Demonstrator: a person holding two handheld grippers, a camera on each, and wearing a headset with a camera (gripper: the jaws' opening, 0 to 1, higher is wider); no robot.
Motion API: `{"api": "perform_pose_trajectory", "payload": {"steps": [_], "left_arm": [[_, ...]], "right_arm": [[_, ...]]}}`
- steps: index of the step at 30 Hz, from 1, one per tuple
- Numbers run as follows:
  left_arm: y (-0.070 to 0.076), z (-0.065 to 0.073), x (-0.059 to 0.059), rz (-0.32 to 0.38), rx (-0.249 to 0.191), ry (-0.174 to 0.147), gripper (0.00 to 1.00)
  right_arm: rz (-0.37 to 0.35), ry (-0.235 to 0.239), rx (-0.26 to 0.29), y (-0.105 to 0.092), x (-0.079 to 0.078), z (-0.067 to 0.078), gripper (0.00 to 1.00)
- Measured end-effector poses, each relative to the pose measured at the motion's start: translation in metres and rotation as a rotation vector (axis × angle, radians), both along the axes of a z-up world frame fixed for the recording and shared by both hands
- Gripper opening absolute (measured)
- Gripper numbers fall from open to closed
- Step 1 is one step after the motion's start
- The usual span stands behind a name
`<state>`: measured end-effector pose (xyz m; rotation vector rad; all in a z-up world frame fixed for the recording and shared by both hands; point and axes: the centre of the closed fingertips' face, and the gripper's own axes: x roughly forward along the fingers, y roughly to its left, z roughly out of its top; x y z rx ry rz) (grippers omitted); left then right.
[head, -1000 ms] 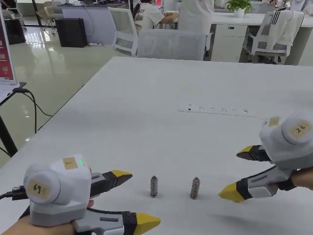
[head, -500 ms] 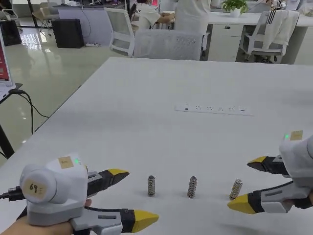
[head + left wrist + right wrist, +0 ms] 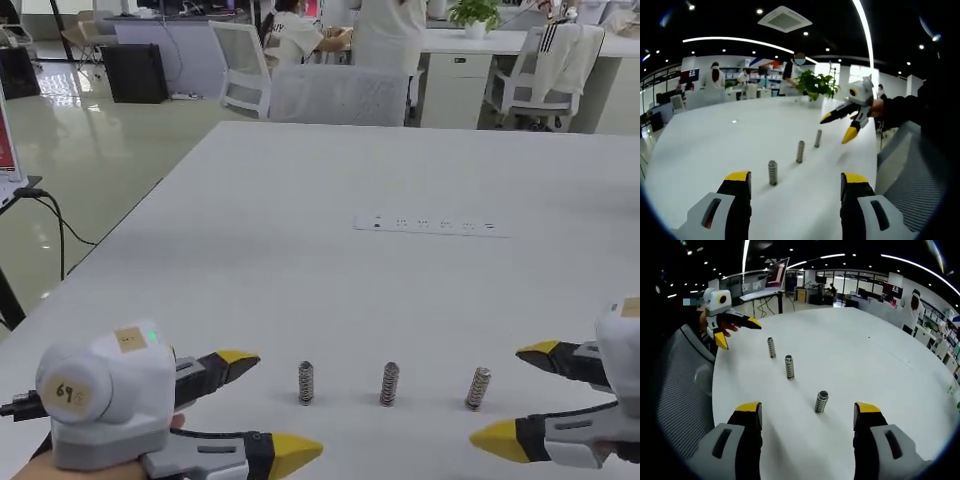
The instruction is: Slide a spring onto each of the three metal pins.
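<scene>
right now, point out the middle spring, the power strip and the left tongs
middle spring (image 3: 389, 384), head view, halfway up its coils
power strip (image 3: 430, 226), head view, middle of its top face
left tongs (image 3: 287, 404), head view, midway between the two yellow tips

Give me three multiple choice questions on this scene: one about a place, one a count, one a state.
1. Where does the row of springs stand?
A) between the left gripper and the right gripper
B) on a chair seat
C) on the floor

2. How many springs stand on the table?
A) one
B) two
C) three

3. How is the right gripper?
A) shut on a spring
B) open, holding nothing
C) shut, empty

Answers: A, a gripper flanks each end of the row; C, three upright coils show in the head view; B, its jaws stand apart with nothing between.
</scene>
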<state>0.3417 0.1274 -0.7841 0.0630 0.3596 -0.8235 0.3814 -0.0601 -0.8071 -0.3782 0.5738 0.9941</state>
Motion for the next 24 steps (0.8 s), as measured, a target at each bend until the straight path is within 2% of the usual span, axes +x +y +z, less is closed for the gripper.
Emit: {"api": "perform_pose_trajectory", "payload": {"steps": [15,24], "left_arm": [[0.0026,-0.0040,-0.0020,0.024,-0.014,0.008,0.70],[0.0026,-0.0068,-0.0046,0.033,-0.017,0.014,0.70]], "right_arm": [[-0.037,-0.032,0.041,0.0024,-0.0052,0.0051,0.77],[-0.035,-0.029,0.046,0.0066,-0.0095,0.0020,0.77]]}}
